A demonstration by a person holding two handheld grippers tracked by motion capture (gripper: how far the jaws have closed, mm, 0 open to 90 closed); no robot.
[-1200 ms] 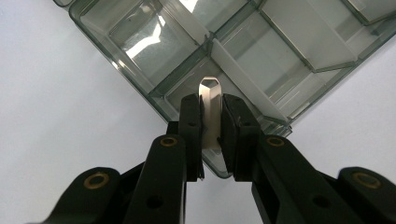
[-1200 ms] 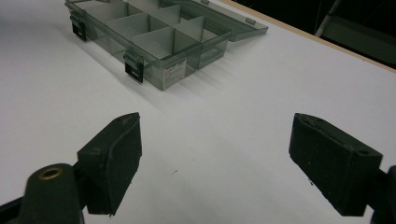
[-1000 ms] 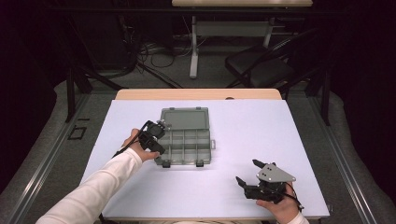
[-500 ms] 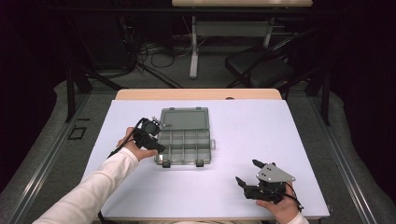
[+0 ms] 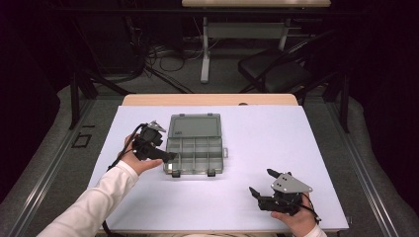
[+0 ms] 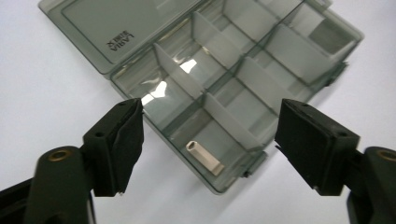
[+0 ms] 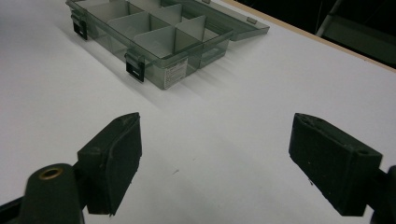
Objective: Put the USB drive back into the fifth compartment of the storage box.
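Two grippers on the table, one in each of my hands. My left gripper sits at the left edge of the box, jaws spread wide with nothing between them. In the left gripper view the left gripper hangs over the box, looking down into it. A small metal piece (silvery, flat, looks like a USB stick but I can't tell) lies in the corner compartment nearest me, between the two pads.

Box is smoky clear plastic, lid flat open on the far side, white dividers splitting it into compartments. Other compartments look bare as far as I can see.

My right gripper is well apart from the box, near the front right of the white table, jaws also wide, holding nothing. In the right gripper view the right gripper points across the bare table toward the box, its two black latches facing me.

My left sleeve is white.
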